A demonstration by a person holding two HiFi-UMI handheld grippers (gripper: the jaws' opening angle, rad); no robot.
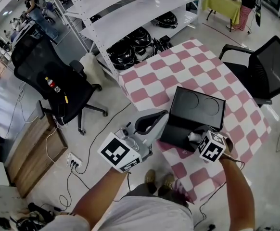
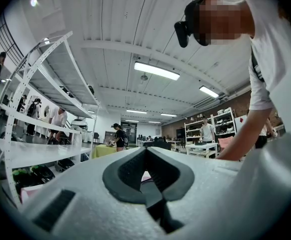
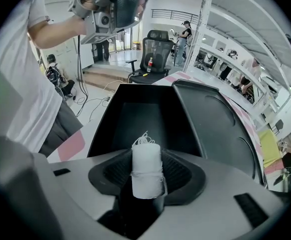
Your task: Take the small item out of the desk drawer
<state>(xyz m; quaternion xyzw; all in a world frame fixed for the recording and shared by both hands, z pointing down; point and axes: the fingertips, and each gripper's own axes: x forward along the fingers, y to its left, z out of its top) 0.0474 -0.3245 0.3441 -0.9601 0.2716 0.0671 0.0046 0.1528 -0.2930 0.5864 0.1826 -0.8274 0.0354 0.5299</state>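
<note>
A black desk box (image 1: 200, 106) stands on the pink-and-white checked table (image 1: 197, 61), with its drawer (image 1: 177, 131) pulled out toward me. My right gripper (image 1: 197, 138) hovers over the open drawer, shut on a small white roll (image 1: 193, 137) wound with thread. In the right gripper view the roll (image 3: 146, 170) stands upright between the jaws of the right gripper (image 3: 146, 186), above the dark, bare drawer floor (image 3: 135, 119). My left gripper (image 1: 152, 121) is held up to the left of the box. Its jaws meet in the left gripper view (image 2: 149, 181) with nothing between them.
A black office chair (image 1: 53, 83) stands on the floor to the left and another chair (image 1: 265, 66) at the table's right. White shelving (image 1: 130, 13) with black helmets (image 1: 130, 44) lies beyond the table. A power strip (image 1: 73, 161) and cables lie on the floor.
</note>
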